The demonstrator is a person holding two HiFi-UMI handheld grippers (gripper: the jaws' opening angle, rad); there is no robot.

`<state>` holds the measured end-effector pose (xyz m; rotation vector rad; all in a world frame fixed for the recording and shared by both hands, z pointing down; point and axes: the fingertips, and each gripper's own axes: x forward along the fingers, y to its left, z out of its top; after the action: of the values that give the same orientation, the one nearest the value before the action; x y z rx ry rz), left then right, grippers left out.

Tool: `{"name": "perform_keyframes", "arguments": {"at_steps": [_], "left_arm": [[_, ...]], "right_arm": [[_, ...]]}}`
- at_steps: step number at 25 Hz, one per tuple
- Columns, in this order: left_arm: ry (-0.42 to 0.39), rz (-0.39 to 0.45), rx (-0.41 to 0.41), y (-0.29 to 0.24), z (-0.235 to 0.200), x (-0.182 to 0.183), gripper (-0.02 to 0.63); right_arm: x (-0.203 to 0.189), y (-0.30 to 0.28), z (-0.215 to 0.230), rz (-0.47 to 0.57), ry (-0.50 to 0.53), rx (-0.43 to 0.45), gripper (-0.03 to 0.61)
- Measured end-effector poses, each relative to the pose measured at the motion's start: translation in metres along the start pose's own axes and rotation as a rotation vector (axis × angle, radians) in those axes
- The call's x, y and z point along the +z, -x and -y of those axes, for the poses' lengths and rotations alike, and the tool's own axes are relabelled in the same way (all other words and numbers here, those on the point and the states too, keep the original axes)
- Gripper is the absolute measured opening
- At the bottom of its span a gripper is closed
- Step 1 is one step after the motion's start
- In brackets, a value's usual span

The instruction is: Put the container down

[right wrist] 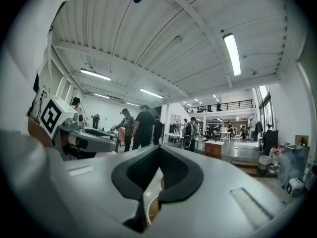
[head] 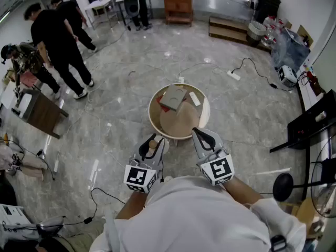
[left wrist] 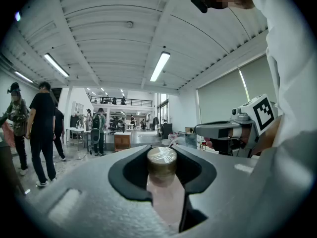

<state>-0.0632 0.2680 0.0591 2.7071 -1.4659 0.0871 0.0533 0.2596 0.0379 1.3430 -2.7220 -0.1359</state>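
Left gripper (left wrist: 162, 153) clamps the container (left wrist: 161, 170) between its jaws, right gripper (right wrist: 157, 155) closed empty.

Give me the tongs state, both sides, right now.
Left tongs: closed on the container.
Right tongs: closed, nothing between them.

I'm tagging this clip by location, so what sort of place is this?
Probably a big open workshop or lab hall: a polished stone floor with cables and a power strip, a high ribbed ceiling with strip lights, and a railed mezzanine at the back.
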Motion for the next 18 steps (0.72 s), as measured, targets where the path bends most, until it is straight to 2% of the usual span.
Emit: {"name": "perform_keyframes", "arguments": {"at_steps": [7, 18], "left_arm": [[-0.014, 0.019, 0.008, 0.0, -0.008, 0.01, 0.123], [0.002, 0.004, -0.001, -0.002, -0.013, 0.002, 0.123]], "right_arm": [[0.007, -0.007, -0.002, 0.018, 0.006, 0.003, -0.003], [-0.004, -0.008, -0.004, -0.005, -0.016, -0.01, -0.002]]}}
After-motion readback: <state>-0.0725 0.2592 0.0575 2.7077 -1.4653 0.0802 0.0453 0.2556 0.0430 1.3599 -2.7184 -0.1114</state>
